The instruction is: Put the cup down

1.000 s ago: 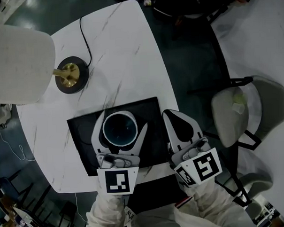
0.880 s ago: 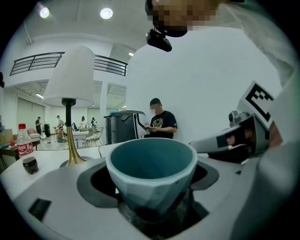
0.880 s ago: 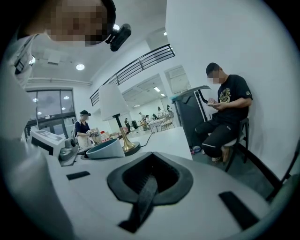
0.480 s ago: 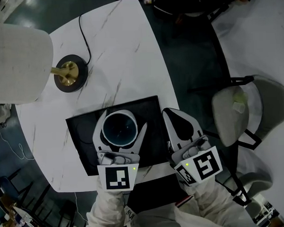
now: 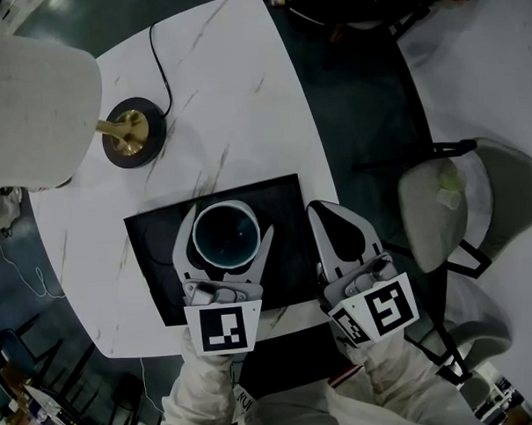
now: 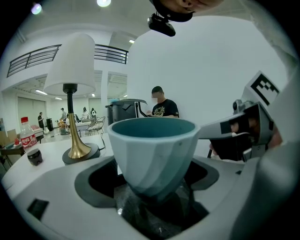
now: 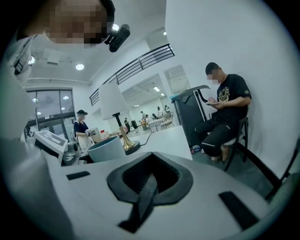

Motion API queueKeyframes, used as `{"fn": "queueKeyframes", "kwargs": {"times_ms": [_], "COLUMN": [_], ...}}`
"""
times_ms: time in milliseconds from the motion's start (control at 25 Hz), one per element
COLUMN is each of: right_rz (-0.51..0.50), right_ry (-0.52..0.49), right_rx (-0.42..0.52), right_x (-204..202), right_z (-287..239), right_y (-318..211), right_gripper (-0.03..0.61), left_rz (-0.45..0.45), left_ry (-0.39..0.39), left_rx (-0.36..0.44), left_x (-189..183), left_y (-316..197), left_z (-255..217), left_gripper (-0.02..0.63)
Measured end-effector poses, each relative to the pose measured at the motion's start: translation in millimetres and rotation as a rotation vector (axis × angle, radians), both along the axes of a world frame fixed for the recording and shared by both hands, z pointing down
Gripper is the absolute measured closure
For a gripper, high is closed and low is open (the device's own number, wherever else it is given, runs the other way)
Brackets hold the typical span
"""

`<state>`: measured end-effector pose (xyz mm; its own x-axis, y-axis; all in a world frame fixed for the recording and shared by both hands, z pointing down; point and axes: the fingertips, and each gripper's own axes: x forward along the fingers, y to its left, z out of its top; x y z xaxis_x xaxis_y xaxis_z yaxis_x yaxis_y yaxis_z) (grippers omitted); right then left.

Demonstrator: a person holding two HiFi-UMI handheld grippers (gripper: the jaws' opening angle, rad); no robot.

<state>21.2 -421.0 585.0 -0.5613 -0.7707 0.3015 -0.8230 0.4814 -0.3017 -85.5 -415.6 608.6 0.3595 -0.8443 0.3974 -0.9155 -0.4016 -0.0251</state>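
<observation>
Little has shifted since a second ago: your left gripper (image 5: 229, 223) is clamping the cup (image 5: 225, 235) over the mat (image 5: 284, 213), while the right gripper (image 5: 326, 215) is idling at 3 o'clock, jaws together. You're probably still lowering; next, seat the cup, then release.

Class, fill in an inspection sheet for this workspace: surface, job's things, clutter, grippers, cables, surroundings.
Surface: white marble-look table with a black rectangular mat.
Job's things: pale faceted cup, teal inside, above the mat; contact unclear.
Clutter: white-shaded lamp on a brass stem; red-labelled bottle.
Grippers: left gripper shut on the cup; right gripper shut, empty.
Cables: black lamp cable crossing the table.
Surroundings: grey chair; seated person in black.
</observation>
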Motion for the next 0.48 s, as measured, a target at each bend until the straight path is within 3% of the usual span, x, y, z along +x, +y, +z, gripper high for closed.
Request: {"fn": "queueKeyframes", "kwargs": {"times_ms": [120, 480], "right_rz": [0.006, 0.015], "right_ry": [0.0, -0.001], "right_rx": [-0.002, 0.003], "right_x": [0.5, 0.6], "right_z": [0.3, -2.9], "right_y": [1.9, 8.4], "right_gripper": [0.572, 0.572], "left_rz": [0.041, 0.01], "left_ry": [-0.055, -0.019], "left_rx": [0.0, -0.034], "left_x": [0.7, -0.9], "left_y": [0.3, 7.5], "left_z": [1.4, 6.6], "left_gripper": [0.198, 0.164]}}
